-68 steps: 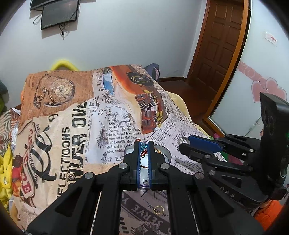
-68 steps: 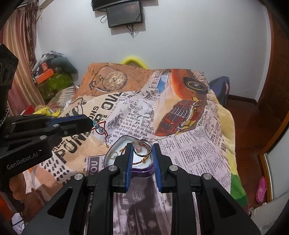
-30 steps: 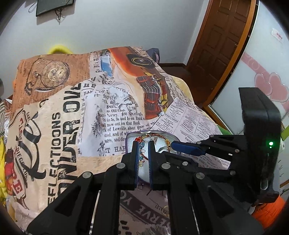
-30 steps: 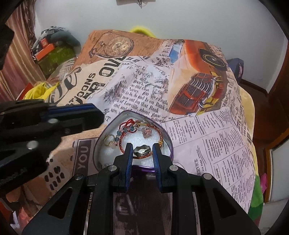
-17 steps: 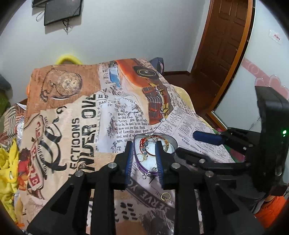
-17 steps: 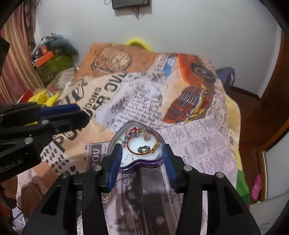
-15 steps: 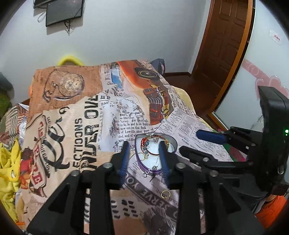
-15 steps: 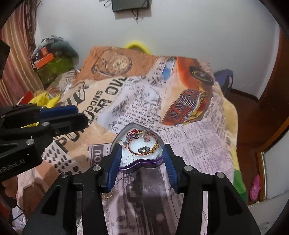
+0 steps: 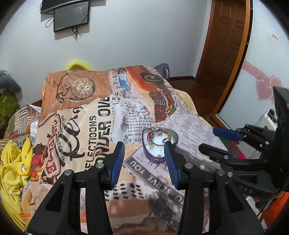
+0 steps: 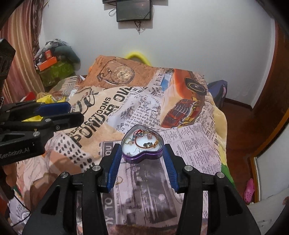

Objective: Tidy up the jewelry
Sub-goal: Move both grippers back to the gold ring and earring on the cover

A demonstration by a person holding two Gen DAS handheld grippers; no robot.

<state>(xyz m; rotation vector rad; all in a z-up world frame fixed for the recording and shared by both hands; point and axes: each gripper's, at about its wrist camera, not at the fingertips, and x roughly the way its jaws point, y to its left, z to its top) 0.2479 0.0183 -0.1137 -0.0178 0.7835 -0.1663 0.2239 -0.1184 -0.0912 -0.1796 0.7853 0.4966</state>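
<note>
left gripper (image 9: 144,159): my jaws are spread wide with nothing between the blue pads; they fill the lower middle of the left wrist view. in the right wrist view it (image 10: 59,113) reaches in from the left edge.
right gripper (image 10: 142,160): my jaws are parted wide and hold nothing; they frame the tin from the lower middle of the right wrist view. in the left wrist view it (image 9: 222,142) enters from the right edge.
heart-shaped tin (image 10: 142,144): purple wall, white lining, lid off. it sits on the blanket at the centre of the right wrist view, just beyond my right pads and apart from them. in the left wrist view it (image 9: 159,144) lies right of centre, partly behind my left gripper's right pad.
jewelry in the tin (image 10: 145,140): a red and gold bangle, a beaded piece with red and blue, a dark ring and small gold rings, all tangled on the lining.
loose ring (image 10: 119,179): a small gold ring on the blanket, lower left of the tin, just beside my right gripper's left pad.
blanket (image 10: 189,144): newspaper print with a pocket watch and an orange car, covering the bed.
yellow cloth (image 9: 12,171): bunched at the left edge of the left wrist view.
screen (image 10: 133,10): dark, on the white wall, top centre.
door (image 9: 227,45): brown wood, upper right of the left wrist view.
</note>
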